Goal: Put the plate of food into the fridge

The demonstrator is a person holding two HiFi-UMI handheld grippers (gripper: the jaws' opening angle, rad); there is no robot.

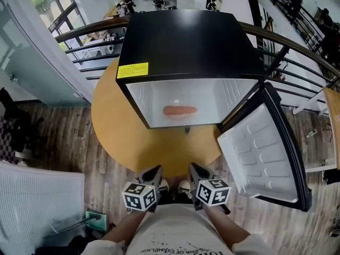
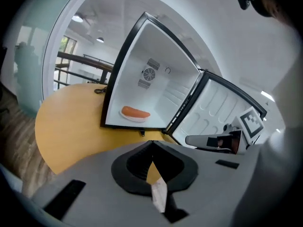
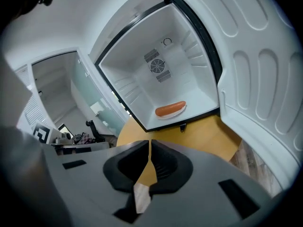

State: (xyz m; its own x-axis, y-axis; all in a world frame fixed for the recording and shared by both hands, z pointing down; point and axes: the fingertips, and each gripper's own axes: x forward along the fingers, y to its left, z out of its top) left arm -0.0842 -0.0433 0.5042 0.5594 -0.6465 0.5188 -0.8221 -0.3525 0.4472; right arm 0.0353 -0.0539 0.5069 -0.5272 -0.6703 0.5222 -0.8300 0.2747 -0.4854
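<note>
I see both pairs of jaws closed tip to tip with nothing between them. The left gripper (image 2: 152, 144) and right gripper (image 3: 150, 144) hang side by side at the near edge of the desk (image 1: 154, 150). The plate (image 1: 179, 111) of food lies inside the fridge (image 1: 180, 41), on its floor. The door (image 1: 265, 153) stands open.

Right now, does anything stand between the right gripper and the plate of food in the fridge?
Nothing visible does. The fridge door stands open to the side; only bare table lies between the right gripper and the plate of food inside the fridge.
</note>
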